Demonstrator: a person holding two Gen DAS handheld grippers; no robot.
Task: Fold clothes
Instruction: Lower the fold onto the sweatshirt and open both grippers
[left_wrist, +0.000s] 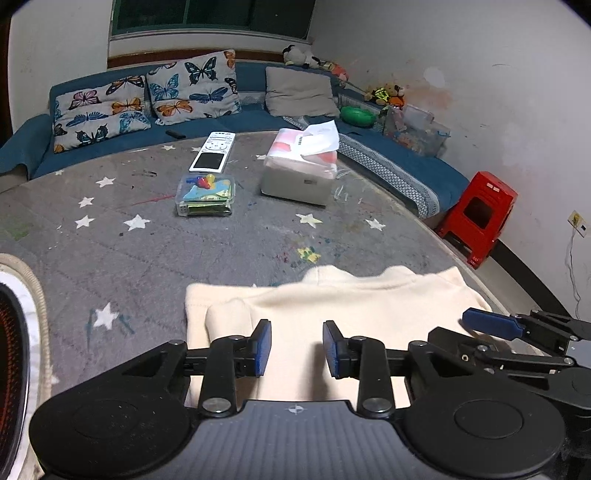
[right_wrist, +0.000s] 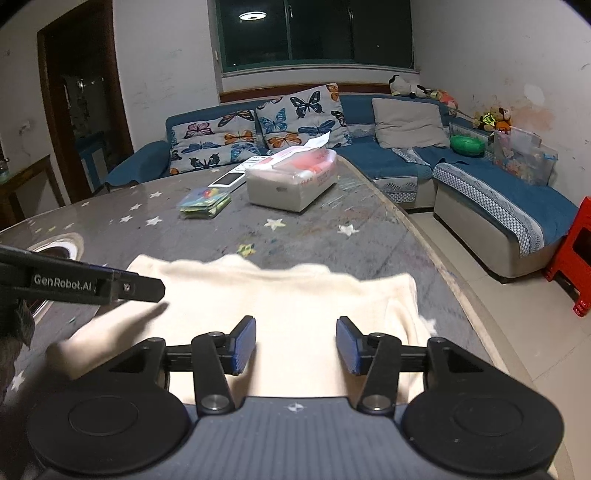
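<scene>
A cream garment lies folded flat on the grey star-patterned table, near its front edge. My left gripper hovers over the garment's near part, open, with nothing between its blue pads. In the right wrist view the same cream garment spreads below my right gripper, which is also open and holds nothing. The right gripper's blue-tipped finger shows at the right edge of the left wrist view. The left gripper's black finger reaches in from the left over the cloth.
A tissue box, a clear plastic case of coloured items and a white remote sit at the table's far side. A round inset heater is at the left. A blue sofa and a red stool stand beyond.
</scene>
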